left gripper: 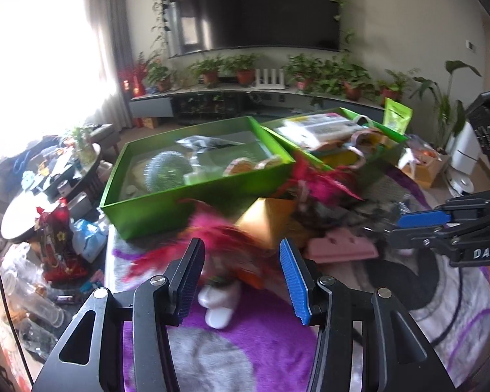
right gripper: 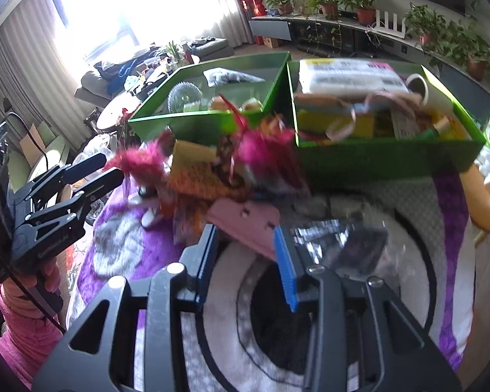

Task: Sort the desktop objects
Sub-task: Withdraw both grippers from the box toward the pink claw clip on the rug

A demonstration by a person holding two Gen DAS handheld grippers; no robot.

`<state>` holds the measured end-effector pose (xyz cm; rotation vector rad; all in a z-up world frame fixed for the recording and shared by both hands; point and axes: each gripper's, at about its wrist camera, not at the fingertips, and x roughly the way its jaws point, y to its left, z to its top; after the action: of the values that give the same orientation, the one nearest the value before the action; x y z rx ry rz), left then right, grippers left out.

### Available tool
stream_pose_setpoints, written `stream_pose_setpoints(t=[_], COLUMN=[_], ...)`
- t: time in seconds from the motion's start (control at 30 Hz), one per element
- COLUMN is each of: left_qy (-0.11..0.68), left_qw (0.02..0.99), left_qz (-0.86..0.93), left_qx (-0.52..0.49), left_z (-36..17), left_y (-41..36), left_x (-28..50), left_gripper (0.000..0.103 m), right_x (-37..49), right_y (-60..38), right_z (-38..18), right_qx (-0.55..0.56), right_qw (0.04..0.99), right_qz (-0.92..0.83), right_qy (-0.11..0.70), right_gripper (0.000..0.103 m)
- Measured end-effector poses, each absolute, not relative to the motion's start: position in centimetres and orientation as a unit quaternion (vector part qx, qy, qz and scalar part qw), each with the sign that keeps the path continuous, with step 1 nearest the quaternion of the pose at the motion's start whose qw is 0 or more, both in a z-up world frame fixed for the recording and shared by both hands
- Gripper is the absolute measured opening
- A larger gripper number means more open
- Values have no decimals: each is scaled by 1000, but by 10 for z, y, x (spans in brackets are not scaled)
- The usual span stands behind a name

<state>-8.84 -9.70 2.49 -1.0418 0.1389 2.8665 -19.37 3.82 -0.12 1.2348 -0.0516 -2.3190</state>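
Note:
Two green boxes stand side by side at the back of a purple and grey blanket (left gripper: 261, 343): the left box (left gripper: 179, 209) (right gripper: 196, 127) and the right box (left gripper: 343, 114) (right gripper: 375, 160), both holding assorted items. In front of them lies a blurred pile: pink feathery things (left gripper: 320, 183) (right gripper: 264, 153), a gold box (left gripper: 264, 222), a flat pink piece (left gripper: 339, 245) (right gripper: 245, 222) and a silver foil packet (right gripper: 343, 245). My left gripper (left gripper: 243, 277) (right gripper: 94, 173) is open above a small white object (left gripper: 217, 303). My right gripper (right gripper: 246, 261) (left gripper: 418, 225) is open, its tips at the pink piece's near edge.
A round side table (left gripper: 49, 183) with clutter and a red bag (left gripper: 57, 245) sit off the left edge. A green packet (left gripper: 397, 114) stands behind the right box. A cabinet with potted plants (left gripper: 245, 75) lines the far wall. A pink sleeve (right gripper: 23, 326) holds the left gripper.

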Motion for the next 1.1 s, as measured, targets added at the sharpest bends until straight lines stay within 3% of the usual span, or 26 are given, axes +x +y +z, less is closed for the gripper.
stream_pose_setpoints(t=[0.4,1.1], left_qy=[50,17], left_qw=[118,130], left_qz=[922,905], left_qx=[-364,-404], left_z=[2,-31], left_y=[-50,-41], left_x=[-99,-137], left_gripper=[49,49], right_x=[-178,-206], right_y=[51,58], right_z=[-33,-59], right_qx=[483,484], right_qw=[256,232], right_qz=[-836,-839], right_qy=[-39,-84], right_gripper=[38,38])
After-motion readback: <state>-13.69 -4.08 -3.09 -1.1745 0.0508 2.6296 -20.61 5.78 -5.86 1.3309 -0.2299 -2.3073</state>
